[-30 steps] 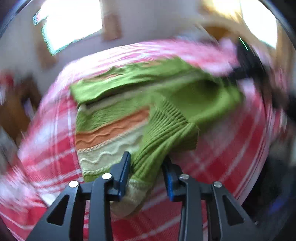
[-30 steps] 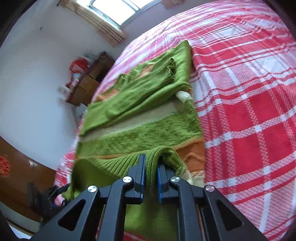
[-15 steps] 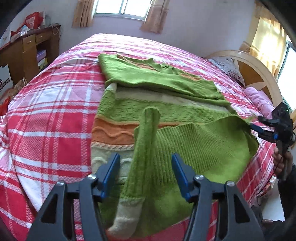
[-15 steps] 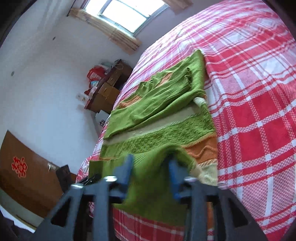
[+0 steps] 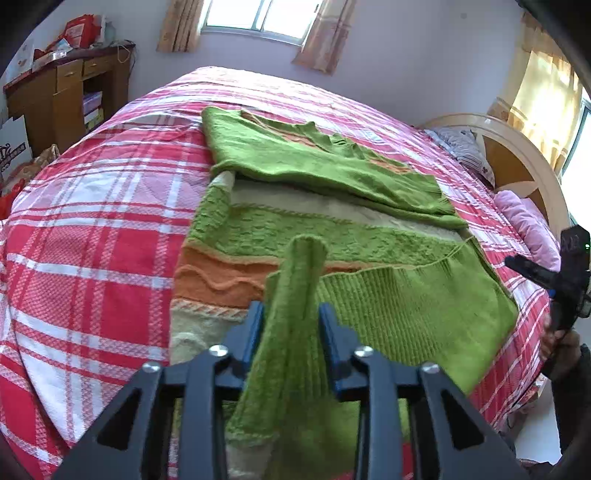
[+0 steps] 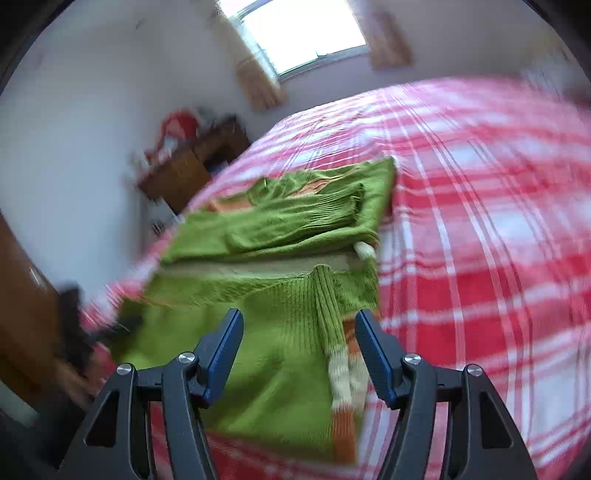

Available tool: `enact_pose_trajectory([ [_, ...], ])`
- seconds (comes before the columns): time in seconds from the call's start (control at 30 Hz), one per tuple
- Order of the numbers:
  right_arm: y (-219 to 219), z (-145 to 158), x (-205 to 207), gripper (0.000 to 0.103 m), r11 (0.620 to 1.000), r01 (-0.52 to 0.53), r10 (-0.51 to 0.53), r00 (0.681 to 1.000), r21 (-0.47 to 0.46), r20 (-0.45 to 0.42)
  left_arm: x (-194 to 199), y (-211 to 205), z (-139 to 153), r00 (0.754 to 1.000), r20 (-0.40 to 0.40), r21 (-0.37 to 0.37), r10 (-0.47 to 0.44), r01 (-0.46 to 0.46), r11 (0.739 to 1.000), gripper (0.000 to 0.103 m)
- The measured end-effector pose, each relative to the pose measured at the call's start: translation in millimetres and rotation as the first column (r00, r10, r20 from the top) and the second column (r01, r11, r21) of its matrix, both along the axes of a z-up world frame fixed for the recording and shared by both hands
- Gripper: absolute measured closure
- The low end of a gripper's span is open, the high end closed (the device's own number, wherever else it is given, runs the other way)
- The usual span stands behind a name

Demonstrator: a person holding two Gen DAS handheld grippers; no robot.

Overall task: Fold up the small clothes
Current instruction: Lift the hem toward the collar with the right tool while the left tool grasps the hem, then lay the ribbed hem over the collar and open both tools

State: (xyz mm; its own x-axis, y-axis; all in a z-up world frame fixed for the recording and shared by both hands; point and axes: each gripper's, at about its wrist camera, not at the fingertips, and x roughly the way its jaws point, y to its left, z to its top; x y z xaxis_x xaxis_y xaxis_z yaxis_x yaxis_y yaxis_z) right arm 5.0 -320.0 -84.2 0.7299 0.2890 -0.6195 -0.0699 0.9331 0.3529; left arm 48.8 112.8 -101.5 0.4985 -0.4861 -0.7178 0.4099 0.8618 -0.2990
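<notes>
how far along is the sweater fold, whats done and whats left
Done: the green sweater lies on the plaid bed with both sides folded in. In hand: left gripper pinches a sleeve; right gripper is open. Left: lay that sleeve flat, then fold again.

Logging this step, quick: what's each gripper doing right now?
Left gripper: shut on the green knitted sweater's ribbed sleeve.
Right gripper: open, holding nothing.

Domestic bedroom: a bed (image 5: 92, 229) under a red plaid cover, with a curved wooden headboard (image 5: 517, 155) and pillows (image 5: 532, 229); a curtained window (image 5: 258, 16); a cluttered wooden cabinet (image 5: 70, 99) against pale walls.
</notes>
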Motion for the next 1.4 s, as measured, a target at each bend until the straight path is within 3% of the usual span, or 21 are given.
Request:
enact_pose_trajectory([
  [0.07,16,-5,17,0.039,0.993,-0.006,0.004,1.0,-0.116,-0.011,0,-2,0,1.0,0.004,0.009,0.002,-0.002,1.0,0.066],
  [0.2,32,-27,45,0.04,0.98,-0.075,0.061,0.995,-0.185,-0.082,-2,-2,-1,1.0,0.021,0.014,0.002,-0.002,1.0,0.068],
  [0.23,38,-35,51,0.05,0.969,-0.087,0.061,0.991,-0.232,-0.119,-3,-2,-1,1.0,0.028,0.02,0.006,-0.007,1.0,0.071],
  [0.27,43,-36,51,0.053,0.955,-0.081,0.053,0.993,-0.284,-0.105,-4,-3,-2,0.999,0.036,0.03,0.014,-0.015,0.999,0.083],
  [0.3,45,-35,50,0.074,0.953,-0.088,0.065,0.994,-0.289,-0.09,-5,-3,-2,0.999,0.041,0.038,0.021,-0.022,0.999,0.091],
  [0.33,47,-33,47,0.087,0.956,-0.105,0.084,0.993,-0.274,-0.089,-5,-2,-3,0.999,0.041,0.026,0.025,-0.027,0.999,0.092],
  [0.4,50,-29,42,0.09,0.953,-0.084,0.065,0.995,-0.293,-0.073,-5,2,-2,0.999,0.028,-0.004,0.046,-0.046,0.999,0.098],
  [0.57,51,2,11,0.091,0.963,-0.017,0.025,0.999,-0.269,0.028,-12,9,16,0.995,0.05,-0.073,0.088,-0.084,0.994,0.098],
  [0.87,59,51,-1,0.091,0.953,0.106,-0.053,0.981,-0.283,0.188,3,0,59,0.975,0.139,-0.072,0.174,-0.166,0.984,0.098],
  [1.4,49,64,46,0.091,0.926,0.186,-0.12,0.97,-0.329,0.212,67,-14,70,0.953,0.12,-0.105,0.278,-0.266,0.958,0.098],
])
